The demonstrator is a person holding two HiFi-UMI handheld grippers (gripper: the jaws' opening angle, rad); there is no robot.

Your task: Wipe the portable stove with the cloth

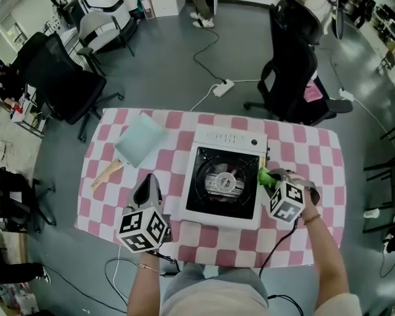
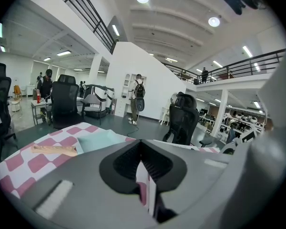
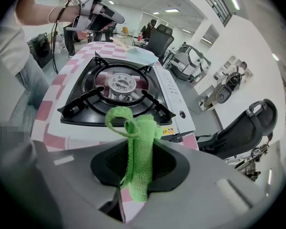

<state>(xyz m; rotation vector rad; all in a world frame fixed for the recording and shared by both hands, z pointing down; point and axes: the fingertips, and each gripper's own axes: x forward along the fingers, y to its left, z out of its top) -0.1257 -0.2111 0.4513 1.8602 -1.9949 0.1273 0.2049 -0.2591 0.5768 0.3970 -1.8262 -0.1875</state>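
The cloth is noted clamped between the jaws of the right gripper at the right edge of the stove, the left gripper shut on nothing at its left; wiping is judged not yet begun, so the cloth is to be lowered onto the stove top and drawn across

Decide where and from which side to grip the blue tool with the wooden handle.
Probably the wooden handle, from above, jaws across it: it is narrow, lies flat on the table and sticks out clear of the stove, while the blue blade is broad and flat.
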